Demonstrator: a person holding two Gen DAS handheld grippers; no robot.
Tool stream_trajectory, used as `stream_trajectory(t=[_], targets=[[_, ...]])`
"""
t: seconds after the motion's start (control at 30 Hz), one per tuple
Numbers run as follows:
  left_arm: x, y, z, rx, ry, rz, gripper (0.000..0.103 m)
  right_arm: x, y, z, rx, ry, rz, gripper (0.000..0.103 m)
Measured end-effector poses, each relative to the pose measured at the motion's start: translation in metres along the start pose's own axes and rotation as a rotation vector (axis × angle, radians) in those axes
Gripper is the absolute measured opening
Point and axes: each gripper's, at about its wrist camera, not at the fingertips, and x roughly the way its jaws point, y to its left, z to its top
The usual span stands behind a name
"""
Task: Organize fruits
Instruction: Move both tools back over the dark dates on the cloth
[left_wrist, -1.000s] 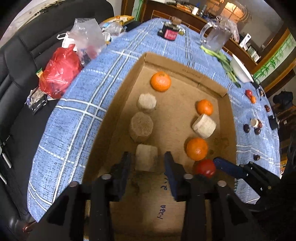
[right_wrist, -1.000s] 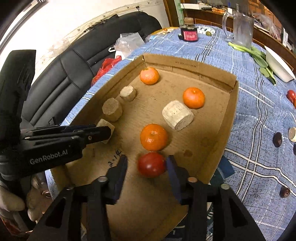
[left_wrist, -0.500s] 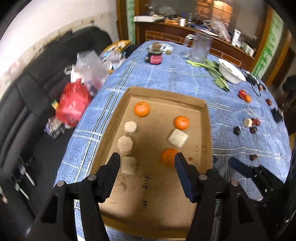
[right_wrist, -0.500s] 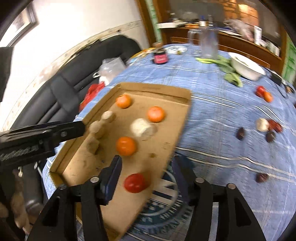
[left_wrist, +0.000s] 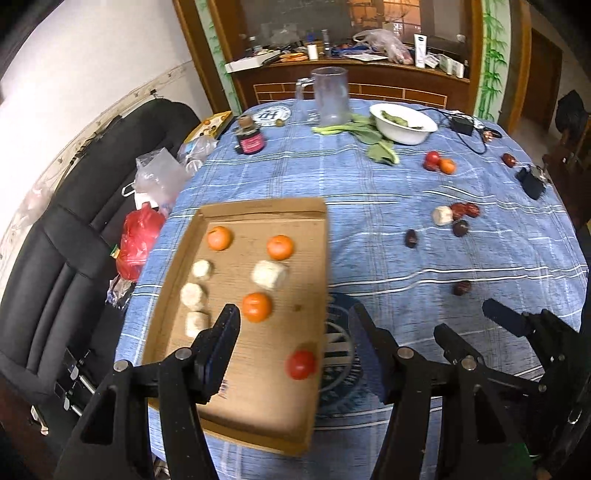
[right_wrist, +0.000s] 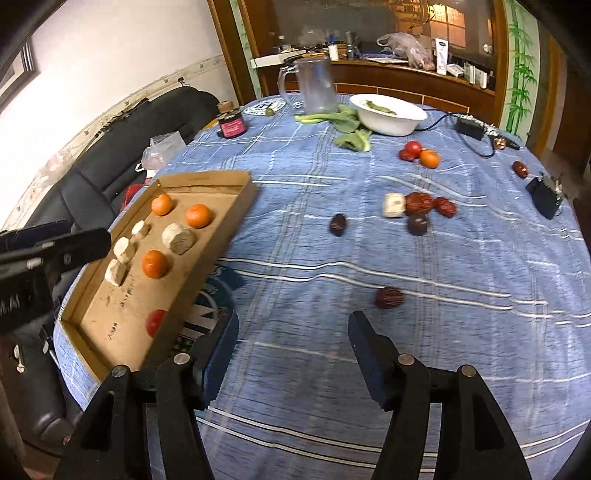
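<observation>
A cardboard tray (left_wrist: 258, 205) lies at the table's left edge. It holds three oranges (left_wrist: 256, 307), several pale cylinder pieces (left_wrist: 269, 274) and a red tomato (left_wrist: 301, 364) near its right wall. My left gripper (left_wrist: 295, 334) hovers open above the tray's near end, with nothing between its fingers. My right gripper (right_wrist: 293, 328) hangs over bare blue cloth to the right of the tray (right_wrist: 207, 177), its jaws opening around nothing. Loose on the cloth are a tomato (right_wrist: 410, 149) beside an orange (right_wrist: 429, 158), red dates (right_wrist: 419, 202), a pale piece (right_wrist: 394, 205) and a nearer date (right_wrist: 389, 297).
At the far end of the table stand a white bowl (right_wrist: 388, 114), a clear pitcher (right_wrist: 317, 86), leafy greens (right_wrist: 347, 125) and a dark jar (right_wrist: 231, 125). A black adapter (right_wrist: 545, 195) lies at the right. A black sofa (left_wrist: 74, 240) with a red bag (left_wrist: 138, 236) borders the left.
Both grippers have pulled back and up from the tray, and their jaws have widened. The pale block and the tomato that were between them now lie in the tray. The right view has swung over the cloth.
</observation>
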Motion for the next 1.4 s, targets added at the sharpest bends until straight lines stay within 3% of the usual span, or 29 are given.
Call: stream_trajectory(t=[0.4, 0.8, 1.2, 1.4], targets=[[-0.014, -0.081, -0.005, 0.089, -0.039, 0.021, 0.061, -0.014, -0.072, -0.016, 0.036, 0.02, -0.031, 0.069], [-0.018, -0.121, -0.004, 0.131, -0.044, 0.004, 0.061, -0.028, -0.108, -0.023, 0.061, 0.006, -0.047, 0.07], [0.001, -0.124, -0.004, 0.126, 0.002, -0.021, 0.066, -0.015, -0.113, -0.026, 0.067, 0.046, -0.049, 0.072], [0.037, -0.095, -0.009, 0.005, 0.107, -0.07, 0.066, 0.0, -0.117, -0.028, 0.074, 0.092, -0.04, 0.072]])
